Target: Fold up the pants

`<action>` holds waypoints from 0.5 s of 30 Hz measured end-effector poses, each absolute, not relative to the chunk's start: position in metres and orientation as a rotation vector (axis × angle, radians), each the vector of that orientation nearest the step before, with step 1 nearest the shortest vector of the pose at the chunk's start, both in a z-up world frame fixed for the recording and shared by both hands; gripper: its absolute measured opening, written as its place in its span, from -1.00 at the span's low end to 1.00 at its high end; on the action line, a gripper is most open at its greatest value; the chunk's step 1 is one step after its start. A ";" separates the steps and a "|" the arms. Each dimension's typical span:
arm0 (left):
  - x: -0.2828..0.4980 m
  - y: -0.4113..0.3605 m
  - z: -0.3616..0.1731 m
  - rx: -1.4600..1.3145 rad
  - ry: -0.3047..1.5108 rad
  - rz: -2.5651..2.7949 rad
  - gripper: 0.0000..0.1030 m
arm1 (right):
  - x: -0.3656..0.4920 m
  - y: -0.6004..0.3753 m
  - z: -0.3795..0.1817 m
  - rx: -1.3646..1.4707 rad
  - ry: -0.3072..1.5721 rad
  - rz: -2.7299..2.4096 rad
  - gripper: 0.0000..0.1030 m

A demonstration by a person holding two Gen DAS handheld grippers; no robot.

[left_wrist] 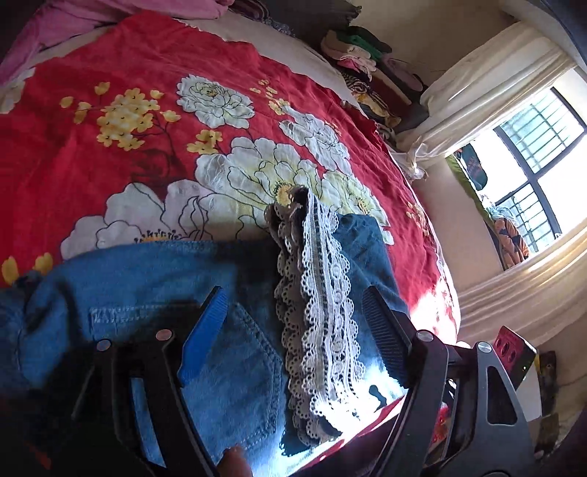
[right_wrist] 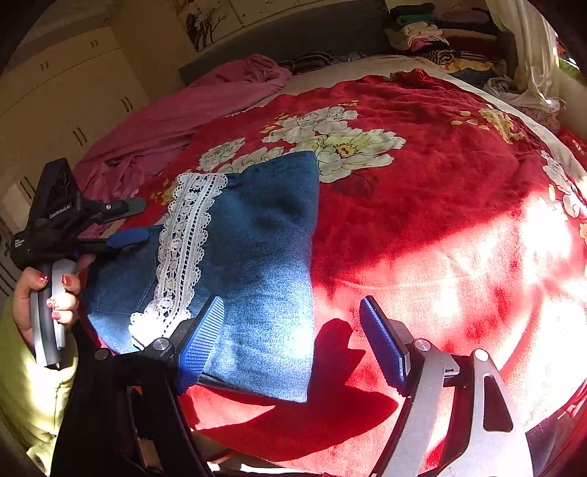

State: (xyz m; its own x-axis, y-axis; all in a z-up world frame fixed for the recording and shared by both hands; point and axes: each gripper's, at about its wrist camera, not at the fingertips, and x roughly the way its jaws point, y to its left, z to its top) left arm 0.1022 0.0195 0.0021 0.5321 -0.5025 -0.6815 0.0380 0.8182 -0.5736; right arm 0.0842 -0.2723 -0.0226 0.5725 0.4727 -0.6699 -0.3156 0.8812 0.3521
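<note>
Denim, blue and folded into a compact bundle, the jeans (right_wrist: 253, 257) lie on my red floral blanket (right_wrist: 422, 205) with a white lace trim (right_wrist: 183, 249) running across the top. My left gripper (left_wrist: 293, 323) hovers over the jeans with its fingers spread wide either side of the lace, gripping nothing. My right gripper (right_wrist: 291, 330) is equally released, one finger over the jeans' near edge, the other over bare blanket. Beyond the jeans lie a pink sheet (right_wrist: 205, 106), stacked clothes (right_wrist: 425, 33) and a sunlit barred window (left_wrist: 532, 146).
</note>
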 end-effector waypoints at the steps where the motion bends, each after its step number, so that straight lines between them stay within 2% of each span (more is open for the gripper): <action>1: 0.091 0.019 0.001 -0.546 0.981 -0.356 0.33 | 0.083 -0.273 -0.022 0.202 0.839 0.466 0.46; 9: 0.031 0.006 -0.029 -0.715 1.106 -0.461 0.31 | 0.078 -0.269 -0.018 0.191 0.823 0.494 0.46; 10: 0.029 0.003 -0.032 -0.724 1.114 -0.463 0.24 | 0.078 -0.268 -0.018 0.188 0.824 0.497 0.46; 11: 0.029 -0.001 -0.035 -0.734 1.132 -0.459 0.00 | 0.077 -0.266 -0.018 0.183 0.825 0.499 0.46; 12: 0.029 -0.005 -0.037 -0.744 1.144 -0.463 -0.09 | 0.076 -0.266 -0.017 0.173 0.826 0.500 0.46; 15: 0.035 -0.013 -0.041 -0.738 1.139 -0.431 -0.09 | 0.073 -0.264 -0.020 0.125 0.833 0.476 0.46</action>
